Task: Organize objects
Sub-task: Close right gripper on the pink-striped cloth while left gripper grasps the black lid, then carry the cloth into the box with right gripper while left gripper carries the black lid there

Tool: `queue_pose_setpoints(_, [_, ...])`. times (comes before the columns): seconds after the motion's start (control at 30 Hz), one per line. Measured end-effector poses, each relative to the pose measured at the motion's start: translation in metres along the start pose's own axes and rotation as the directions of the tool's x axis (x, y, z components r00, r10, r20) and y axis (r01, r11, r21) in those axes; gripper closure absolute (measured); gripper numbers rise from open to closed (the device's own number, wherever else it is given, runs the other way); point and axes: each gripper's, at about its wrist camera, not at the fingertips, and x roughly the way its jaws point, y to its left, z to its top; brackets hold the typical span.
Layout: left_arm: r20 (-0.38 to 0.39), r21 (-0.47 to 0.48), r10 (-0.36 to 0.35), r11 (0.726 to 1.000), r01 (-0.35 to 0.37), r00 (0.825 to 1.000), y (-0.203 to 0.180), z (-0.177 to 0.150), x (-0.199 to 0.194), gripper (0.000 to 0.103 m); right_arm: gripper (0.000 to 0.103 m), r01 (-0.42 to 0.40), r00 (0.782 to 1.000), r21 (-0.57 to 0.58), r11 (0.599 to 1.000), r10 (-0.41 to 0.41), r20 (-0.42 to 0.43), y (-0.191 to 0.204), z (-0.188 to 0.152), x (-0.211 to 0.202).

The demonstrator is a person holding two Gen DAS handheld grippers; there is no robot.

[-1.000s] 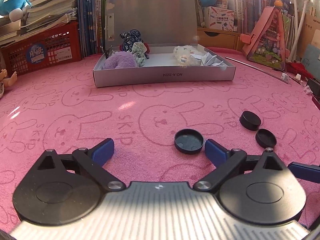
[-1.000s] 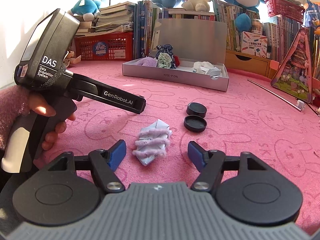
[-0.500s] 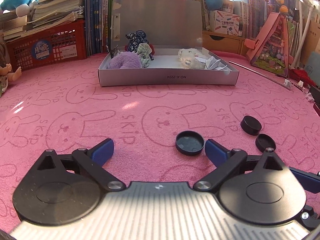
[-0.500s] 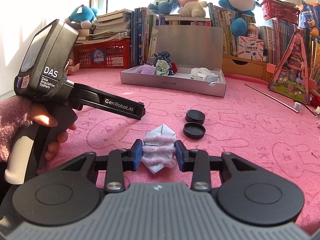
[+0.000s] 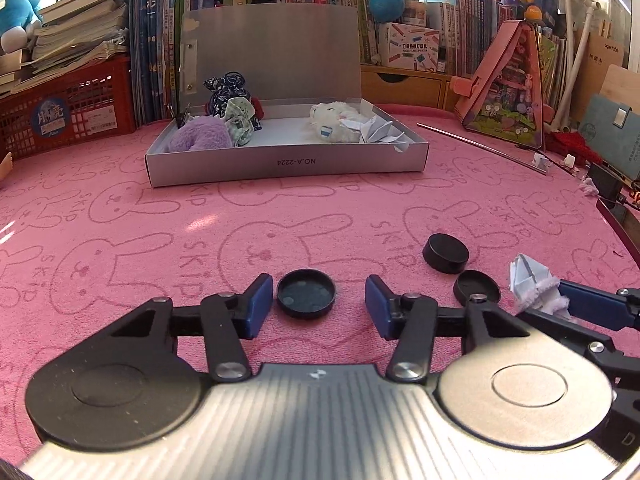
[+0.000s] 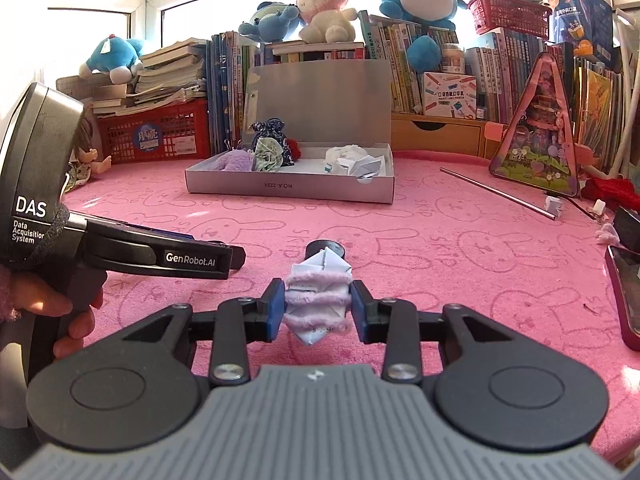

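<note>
My right gripper (image 6: 318,309) is shut on a folded white paper piece with purple fuzzy trim (image 6: 318,300) and holds it above the pink mat; it also shows in the left wrist view (image 5: 536,286). My left gripper (image 5: 320,304) is open, its fingers either side of a black round lid (image 5: 306,293) lying on the mat. Two more black lids (image 5: 446,253) (image 5: 477,285) lie to its right. An open grey box (image 5: 286,164) at the back holds a purple plush, cloth pouches, a white plush and folded paper.
A pink bunny-print mat (image 5: 160,220) covers the table. A red basket (image 5: 64,112), books and plush toys line the back. A pink triangular toy house (image 6: 540,140) and a metal rod (image 6: 500,192) are at the right. A dark phone (image 6: 624,292) lies at the right edge.
My right gripper closed on the paper piece and lifted it off the mat. My left gripper narrowed its opening around the black lid.
</note>
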Motion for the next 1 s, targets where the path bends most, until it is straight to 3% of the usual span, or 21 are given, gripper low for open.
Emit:
queue_pose_setpoints(0.1, [-0.003,-0.001,-0.008,1.0,0.008,1.0,-0.001,0.002,0.0,0.066,0.063,0.006,1.0,0.004,1.0,-0.006,-0.006,-0.002,0.002,0.002])
queue_pose_setpoints(0.53, [0.067,0.008,-0.014,1.0,0.013,0.998,0.007,0.046,-0.009,0.066,0.063,0.023,0.999,0.093,0.995,-0.02,-0.033,-0.026,0.042,0.024])
queue_pose_setpoints(1.0, [0.091,-0.057,0.008,0.998,-0.002,0.996,0.036,0.09,0.014,0.066,0.064,0.026,1.0,0.128,0.991,-0.023,-0.02,-0.05,0.087,0.053])
